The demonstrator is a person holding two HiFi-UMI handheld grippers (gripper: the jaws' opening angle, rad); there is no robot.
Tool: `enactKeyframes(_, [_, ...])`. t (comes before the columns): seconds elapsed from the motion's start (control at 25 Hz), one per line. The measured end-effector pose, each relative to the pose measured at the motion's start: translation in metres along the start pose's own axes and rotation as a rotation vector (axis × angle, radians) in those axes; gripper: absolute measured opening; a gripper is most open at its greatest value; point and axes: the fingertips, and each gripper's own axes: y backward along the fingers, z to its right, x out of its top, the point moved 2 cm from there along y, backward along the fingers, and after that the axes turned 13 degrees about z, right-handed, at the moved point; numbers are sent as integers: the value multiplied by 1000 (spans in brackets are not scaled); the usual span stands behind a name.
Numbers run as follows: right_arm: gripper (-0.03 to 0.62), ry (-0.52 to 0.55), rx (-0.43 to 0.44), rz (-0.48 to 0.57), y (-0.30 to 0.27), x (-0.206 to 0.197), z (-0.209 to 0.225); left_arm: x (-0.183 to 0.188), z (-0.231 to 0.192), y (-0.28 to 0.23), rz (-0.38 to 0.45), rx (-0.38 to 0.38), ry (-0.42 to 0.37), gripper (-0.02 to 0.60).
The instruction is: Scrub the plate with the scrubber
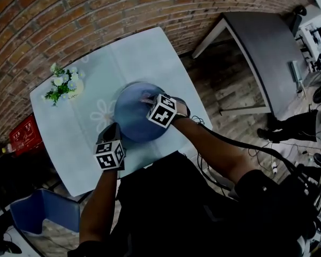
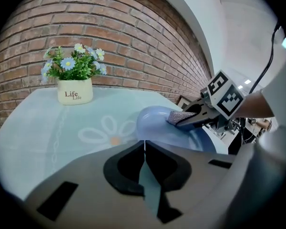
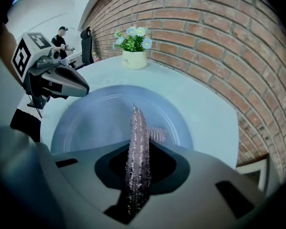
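Blue plate (image 1: 129,127) lying flat near the middle of a bench (image 1: 150,50) covered with a pale cloth bearing a daisy print. The left tongs (image 2: 144,144) are closed on the plate's near-left rim, and only a thin pale strip shows between the jaws. The right tongs (image 3: 135,109) point steeply down over the plate's far right part and are clamped on a glittery silver mesh scrubber (image 3: 138,147). The scrubber stands edge-on between the jaws and projects past their tips, and its free end meets the plate's inner face. Both grippers carry marker cubes, and the person's forearms reach in from the bench's near edge. A white flowerpot (image 2: 75,90) printed "Life", holding small blue and white flowers, stands near the bench's far left corner, well apart from the plate. A red brick wall (image 2: 114,32) runs behind the bench.
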Motion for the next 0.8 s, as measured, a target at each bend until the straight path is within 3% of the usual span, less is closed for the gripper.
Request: enactKeyframes(0.8, [64,-208,-87,-37,15,-18,-42,0,2,-2,-63,-113,-63,15])
